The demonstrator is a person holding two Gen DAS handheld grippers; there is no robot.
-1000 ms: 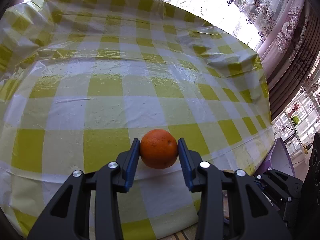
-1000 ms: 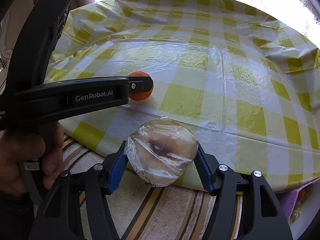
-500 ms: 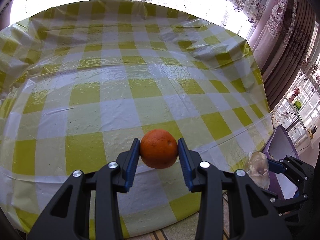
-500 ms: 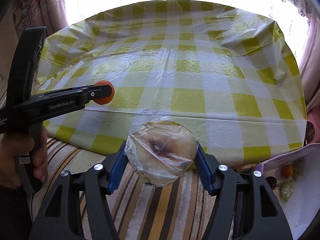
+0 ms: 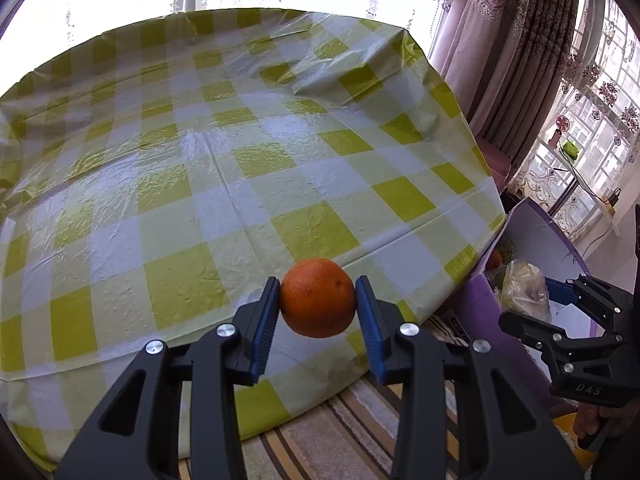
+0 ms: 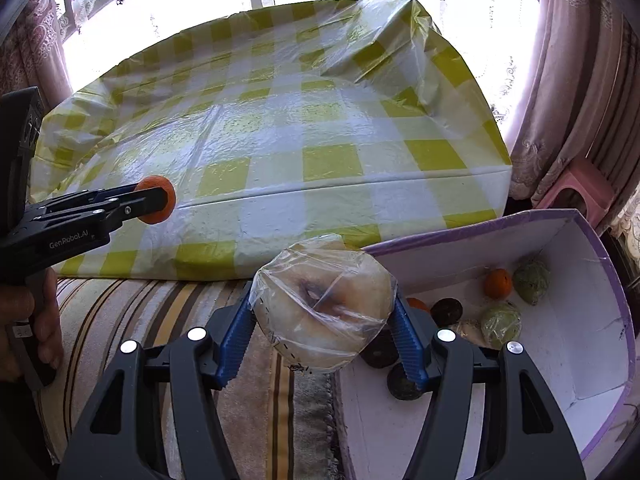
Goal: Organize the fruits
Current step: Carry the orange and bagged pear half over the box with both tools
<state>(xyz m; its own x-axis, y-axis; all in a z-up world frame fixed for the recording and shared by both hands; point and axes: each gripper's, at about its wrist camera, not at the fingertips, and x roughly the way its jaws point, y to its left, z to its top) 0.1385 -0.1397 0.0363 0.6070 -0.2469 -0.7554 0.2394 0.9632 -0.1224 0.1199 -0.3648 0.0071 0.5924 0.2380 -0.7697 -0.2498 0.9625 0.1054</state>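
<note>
My left tongs [image 5: 317, 305] grip an orange [image 5: 317, 298] in the air above the near edge of the checkered bench [image 5: 240, 168]. My right tongs [image 6: 323, 330] clamp a plastic-wrapped pale fruit [image 6: 324, 306] beside the purple-rimmed box [image 6: 576, 320] holding other fruits.

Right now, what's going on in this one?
A person is sorting fruit with two handheld grippers. The left gripper is shut on an orange, held off the checked tablecloth near the table's edge. The right gripper is shut on a plastic-wrapped pale fruit, held at the edge of the purple-rimmed box beside the table, which already holds several fruits. Neither is released yet.
</note>
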